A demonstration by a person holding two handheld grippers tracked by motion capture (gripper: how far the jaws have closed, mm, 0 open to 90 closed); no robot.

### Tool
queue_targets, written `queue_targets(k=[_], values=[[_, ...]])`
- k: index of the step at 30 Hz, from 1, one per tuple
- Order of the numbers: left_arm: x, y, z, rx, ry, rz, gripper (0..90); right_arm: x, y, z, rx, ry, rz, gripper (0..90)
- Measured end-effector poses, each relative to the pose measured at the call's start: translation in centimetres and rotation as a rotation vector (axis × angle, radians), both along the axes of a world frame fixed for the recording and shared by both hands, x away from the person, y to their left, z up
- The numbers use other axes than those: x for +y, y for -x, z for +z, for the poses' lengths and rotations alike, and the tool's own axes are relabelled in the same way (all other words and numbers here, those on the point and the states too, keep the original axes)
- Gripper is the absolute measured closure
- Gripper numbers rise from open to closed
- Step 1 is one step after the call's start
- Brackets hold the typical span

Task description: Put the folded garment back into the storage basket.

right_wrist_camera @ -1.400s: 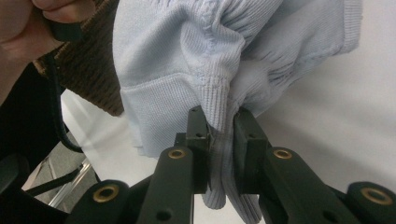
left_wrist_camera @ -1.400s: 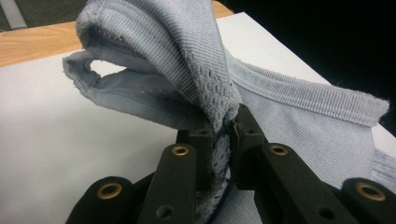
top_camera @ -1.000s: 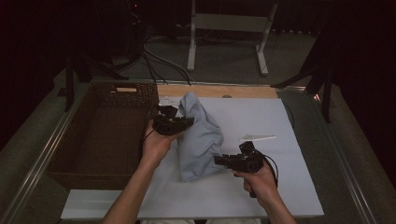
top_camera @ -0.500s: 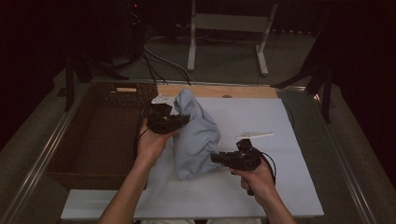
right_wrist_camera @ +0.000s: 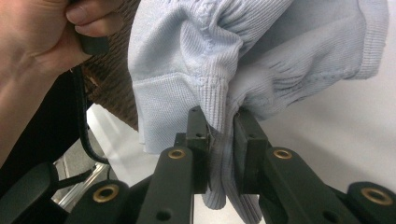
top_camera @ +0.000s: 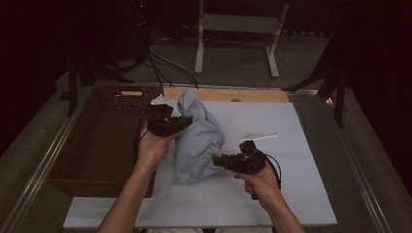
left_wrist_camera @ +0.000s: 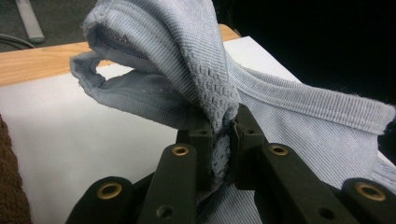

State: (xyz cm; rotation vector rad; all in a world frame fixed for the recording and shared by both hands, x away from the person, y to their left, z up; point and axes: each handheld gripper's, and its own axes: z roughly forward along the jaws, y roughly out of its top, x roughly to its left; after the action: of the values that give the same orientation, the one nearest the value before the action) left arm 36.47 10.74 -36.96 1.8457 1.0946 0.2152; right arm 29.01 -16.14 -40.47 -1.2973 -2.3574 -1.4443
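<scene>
The step in hand appears to be the lift-and-transfer of the pale blue knit garment (top_camera: 197,138); it hangs between the two grippers above the white sheet (top_camera: 301,160) on the desk (top_camera: 228,94), its lower fold close to or touching the sheet. The left gripper (top_camera: 187,121) pinches a ribbed fold near the upper end, jaws pressed together on the fabric, as the left gripper view confirms (left_wrist_camera: 219,140); the right gripper (top_camera: 218,160) pinches the lower edge, jaws likewise clamped on a hem fold (right_wrist_camera: 219,135).

The next move probably calls for carrying both grips sideways toward the brown wicker basket (top_camera: 73,160) just to the left of the sheet, keeping the cloth clear of the basket rim; alternatively, spreading the garment flat for folding; the frames do not settle which.

Containers: the wicker basket is the only one; its interior is dark and appears empty; a pale object (top_camera: 131,93) lies at its far rim. A small white item (top_camera: 257,137) lies on the sheet beyond the right gripper.
</scene>
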Motion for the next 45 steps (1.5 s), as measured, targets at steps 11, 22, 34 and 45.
queue_targets(k=[11, 22, 34, 45], values=[[0.7, -0.3, 0.2, -0.002, 0.010, -0.002, 83.3, 1.4, -0.6, 0.8, -0.011, -0.002, 0.018, 79.3], [1.5, -0.7, 0.6, -0.007, 0.019, 0.004, 83.3, 2.4, -1.0, 1.4, -0.018, -0.016, 0.025, 79.4], [2.1, -0.9, 1.1, -0.012, 0.025, 0.006, 83.3, 3.3, -1.5, 1.6, -0.016, -0.029, 0.027, 79.4], [2.8, -1.3, 1.4, -0.018, 0.037, 0.015, 83.3, 4.5, -1.7, 2.7, -0.033, -0.036, 0.038, 79.3]])
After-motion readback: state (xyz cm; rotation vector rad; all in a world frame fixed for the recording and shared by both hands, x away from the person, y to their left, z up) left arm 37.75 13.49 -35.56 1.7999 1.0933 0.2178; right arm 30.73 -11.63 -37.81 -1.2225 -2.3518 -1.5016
